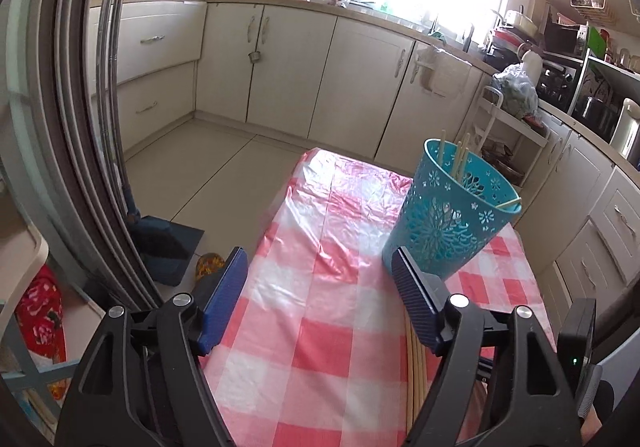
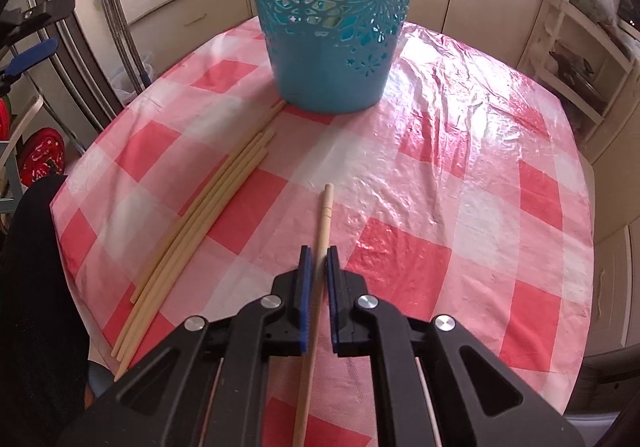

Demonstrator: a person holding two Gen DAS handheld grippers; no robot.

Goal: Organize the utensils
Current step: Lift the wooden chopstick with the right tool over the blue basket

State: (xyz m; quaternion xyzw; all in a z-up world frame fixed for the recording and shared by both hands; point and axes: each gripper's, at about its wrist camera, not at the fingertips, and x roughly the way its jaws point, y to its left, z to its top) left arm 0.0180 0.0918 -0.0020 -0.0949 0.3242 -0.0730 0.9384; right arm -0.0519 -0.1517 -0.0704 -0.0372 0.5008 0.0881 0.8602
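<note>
A teal perforated holder [image 1: 452, 207] stands on the red-and-white checked table [image 1: 320, 307] with several chopsticks [image 1: 460, 159] sticking out of it. The holder also fills the top of the right wrist view [image 2: 332, 19]. My right gripper [image 2: 319, 253] is shut on a single wooden chopstick [image 2: 325, 215] that runs forward between its blue pads. A bundle of several pale chopsticks [image 2: 200, 223] lies on the cloth to its left, reaching toward the holder's base. My left gripper [image 1: 316, 263] is open and empty above the table's left side.
Kitchen cabinets [image 1: 280, 67] line the far wall and right side. A mop and dustpan [image 1: 160, 239] lean by the door frame at left. A white shelf cart [image 2: 580, 59] stands right of the table. The table edge [image 2: 76, 247] lies close on the left.
</note>
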